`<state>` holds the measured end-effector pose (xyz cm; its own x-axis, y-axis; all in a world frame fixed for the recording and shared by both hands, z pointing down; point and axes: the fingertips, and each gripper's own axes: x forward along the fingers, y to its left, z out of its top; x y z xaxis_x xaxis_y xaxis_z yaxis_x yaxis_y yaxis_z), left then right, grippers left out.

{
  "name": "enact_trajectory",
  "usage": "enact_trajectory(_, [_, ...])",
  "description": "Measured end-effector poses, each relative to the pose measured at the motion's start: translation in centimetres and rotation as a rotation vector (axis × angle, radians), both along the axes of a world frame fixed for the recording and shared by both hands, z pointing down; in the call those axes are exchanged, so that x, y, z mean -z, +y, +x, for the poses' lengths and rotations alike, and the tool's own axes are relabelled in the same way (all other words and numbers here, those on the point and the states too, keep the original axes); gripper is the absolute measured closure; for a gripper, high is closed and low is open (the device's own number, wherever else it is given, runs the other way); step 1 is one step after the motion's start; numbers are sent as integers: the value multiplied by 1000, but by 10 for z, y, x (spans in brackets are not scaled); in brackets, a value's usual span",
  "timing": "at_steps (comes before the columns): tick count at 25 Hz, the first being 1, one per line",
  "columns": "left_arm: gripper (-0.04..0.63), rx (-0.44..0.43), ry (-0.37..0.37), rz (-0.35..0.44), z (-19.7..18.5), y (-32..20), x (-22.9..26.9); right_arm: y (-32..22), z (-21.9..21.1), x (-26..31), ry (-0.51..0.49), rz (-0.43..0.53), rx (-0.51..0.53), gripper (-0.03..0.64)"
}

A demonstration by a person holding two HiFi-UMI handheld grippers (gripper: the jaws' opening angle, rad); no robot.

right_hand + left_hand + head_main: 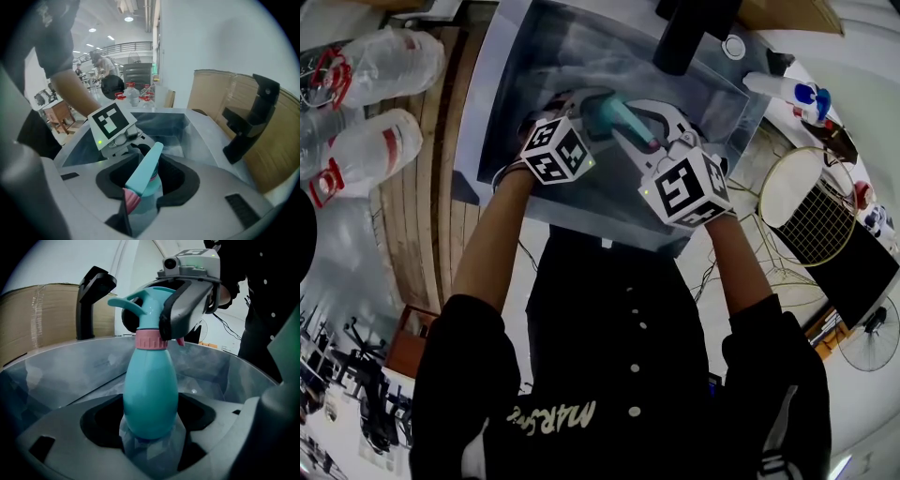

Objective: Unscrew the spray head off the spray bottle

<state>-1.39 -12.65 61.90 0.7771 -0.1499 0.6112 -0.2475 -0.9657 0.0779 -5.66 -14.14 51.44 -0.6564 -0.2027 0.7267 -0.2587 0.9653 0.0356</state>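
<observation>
Grips bottle point(150, 394) mid-frame with left hand-held gripper point(150, 434), clamps still-attached spray head point(151, 310) with right hand-held gripper point(140, 192); yet to unscrew.

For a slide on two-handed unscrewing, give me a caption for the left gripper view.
The left gripper holds the teal spray bottle by its base while the right gripper clamps its spray head.

Bench surroundings
Grey tray point(525, 56); black stand point(93, 301); cardboard box point(37, 315); water jugs point(389, 61) left; mesh racket point(811, 211) right.
</observation>
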Motion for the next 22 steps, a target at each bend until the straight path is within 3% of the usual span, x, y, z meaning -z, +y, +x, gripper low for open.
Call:
enact_trajectory(3, [221, -66, -16, 38, 3, 4, 0, 16, 0, 2, -2, 32, 283, 482])
enact_trajectory(5, [221, -111, -25, 50, 3, 7, 0, 22, -1, 2, -1, 44, 413, 482])
enact_trajectory(9, [221, -142, -16, 23, 4, 7, -1, 21, -1, 1, 10, 27, 449, 479])
enact_trajectory(12, [221, -140, -8, 19, 4, 7, -1, 17, -1, -1, 5, 16, 394, 460])
enact_trajectory(14, [221, -135, -6, 18, 4, 7, -1, 12, 2, 4, -17, 18, 328, 344])
enact_trajectory(16, [221, -131, -5, 17, 4, 7, -1, 4, 12, 18, -53, 30, 228, 335])
enact_trajectory(19, [221, -122, -4, 17, 5, 7, -1, -6, 37, 48, -102, 51, 27, 327])
enact_trajectory(22, [221, -103, -4, 16, 5, 6, -1, -5, 42, 88, -316, 55, -281, 331])
